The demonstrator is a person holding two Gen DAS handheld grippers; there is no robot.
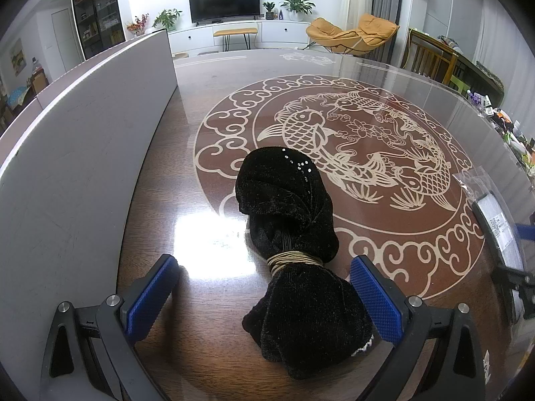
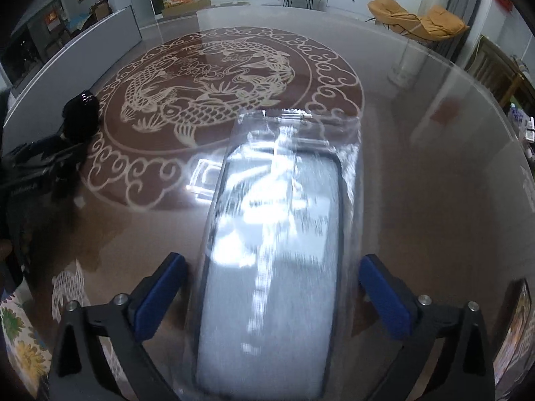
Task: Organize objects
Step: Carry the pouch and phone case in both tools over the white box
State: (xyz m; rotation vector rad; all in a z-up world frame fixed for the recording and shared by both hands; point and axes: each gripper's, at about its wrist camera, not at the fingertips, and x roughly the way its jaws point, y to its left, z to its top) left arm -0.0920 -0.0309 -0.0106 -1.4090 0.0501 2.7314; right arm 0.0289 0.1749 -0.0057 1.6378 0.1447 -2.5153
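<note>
Black velvet bundle (image 1: 294, 254), tan cord wound around waist, lying on tabletop (image 1: 207, 351). Flat item in clear plastic bag (image 2: 277, 254), blurred, long axis pointing away.

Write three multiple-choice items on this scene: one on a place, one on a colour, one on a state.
1. Where does the black velvet bundle lie?
A. on the orange lounge chair
B. on the table between the left gripper's open jaws
C. on the TV cabinet

2. What colour are the gripper pads?
A. blue
B. red
C. yellow

3. How does the right gripper stand?
A. shut on nothing
B. out of view
C. open, with the plastic-wrapped flat item between its jaws

Answers: B, the bundle sits on the table between the pads; A, both pads show blue; C, a gap shows between each pad and the wrapped item.
</note>
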